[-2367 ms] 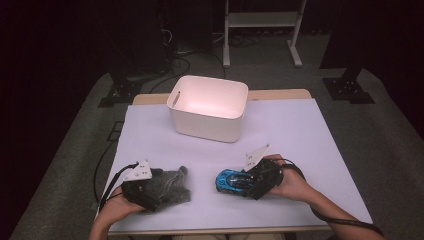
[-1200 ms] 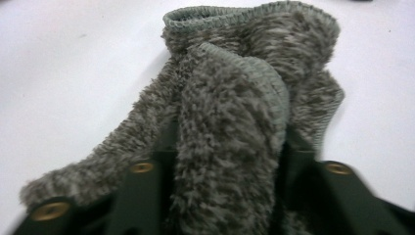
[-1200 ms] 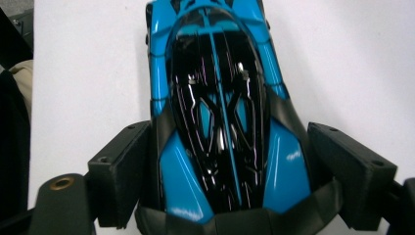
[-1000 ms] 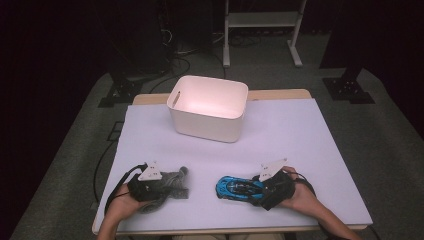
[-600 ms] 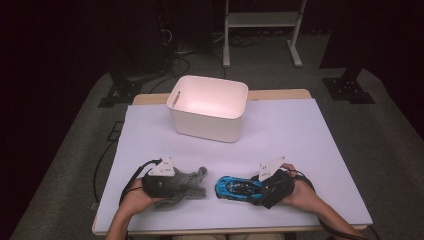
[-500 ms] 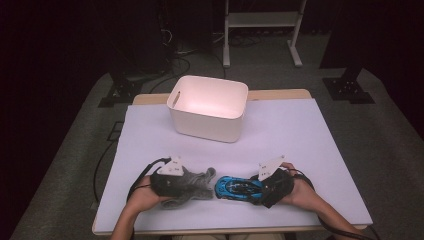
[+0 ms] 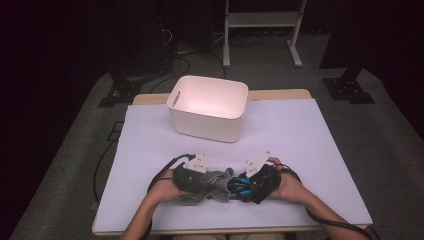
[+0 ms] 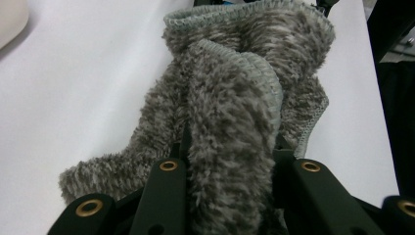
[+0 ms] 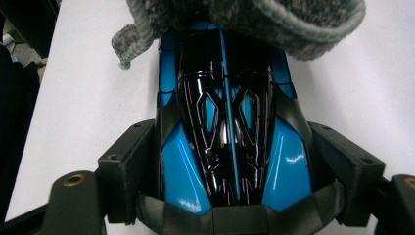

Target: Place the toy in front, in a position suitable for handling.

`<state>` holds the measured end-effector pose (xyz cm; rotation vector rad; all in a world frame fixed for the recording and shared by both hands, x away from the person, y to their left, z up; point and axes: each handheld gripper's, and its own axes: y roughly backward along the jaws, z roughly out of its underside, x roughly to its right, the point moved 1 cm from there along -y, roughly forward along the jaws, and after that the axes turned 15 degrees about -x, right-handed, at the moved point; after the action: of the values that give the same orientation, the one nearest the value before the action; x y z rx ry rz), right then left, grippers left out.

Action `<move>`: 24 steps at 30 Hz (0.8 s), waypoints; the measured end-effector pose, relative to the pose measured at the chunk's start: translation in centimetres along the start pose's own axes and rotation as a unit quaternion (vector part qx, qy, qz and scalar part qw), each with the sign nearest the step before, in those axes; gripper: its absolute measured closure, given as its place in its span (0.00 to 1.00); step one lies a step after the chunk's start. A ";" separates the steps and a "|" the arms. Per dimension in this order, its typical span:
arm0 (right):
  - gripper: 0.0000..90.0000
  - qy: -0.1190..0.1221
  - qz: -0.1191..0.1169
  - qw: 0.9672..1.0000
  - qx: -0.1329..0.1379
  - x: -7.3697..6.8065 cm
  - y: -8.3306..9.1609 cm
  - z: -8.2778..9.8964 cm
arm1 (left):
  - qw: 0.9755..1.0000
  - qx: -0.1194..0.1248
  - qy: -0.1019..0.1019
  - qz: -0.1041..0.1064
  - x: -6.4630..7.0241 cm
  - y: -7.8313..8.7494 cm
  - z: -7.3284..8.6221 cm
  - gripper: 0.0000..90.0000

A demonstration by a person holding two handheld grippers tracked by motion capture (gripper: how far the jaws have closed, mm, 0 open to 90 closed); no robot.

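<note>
Cloth meets toy car at the near edge of the worktop

The left gripper (image 8: 230, 161) is clenched on a fluffy grey knitted cloth (image 8: 244, 83); the right gripper (image 9: 230, 166) grasps a glossy blue and black toy car (image 9: 227, 122) by its sides. The right gripper view shows the cloth's edge draped over the car's far end, while the high view shows both hands close together on the white worktop (image 7: 300, 130), well short of the white plastic bin (image 7: 207, 117).

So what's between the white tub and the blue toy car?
Just bare white table. In the high view nothing lies between the tub and the car, which the grey cloth touches.
</note>
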<state>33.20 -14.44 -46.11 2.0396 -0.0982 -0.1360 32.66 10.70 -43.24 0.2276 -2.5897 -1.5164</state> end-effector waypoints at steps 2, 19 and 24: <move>0.25 -0.002 0.005 1.000 0.001 -0.1 0.0 0.1 | 1.000 0.000 0.007 0.003 -0.1 -0.1 0.5 0.77; 0.24 -0.005 0.032 0.999 -0.005 -0.9 1.0 0.9 | 1.000 -0.004 0.007 0.004 0.2 -0.1 0.4 0.77; 0.25 0.004 0.018 1.000 0.004 -0.8 0.2 -0.6 | 1.000 -0.004 -0.011 0.008 0.4 0.1 -1.0 0.77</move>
<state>32.50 -13.90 -45.63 2.0442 -0.1318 -0.1051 32.45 9.81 -42.63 0.1894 -2.5954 -1.5316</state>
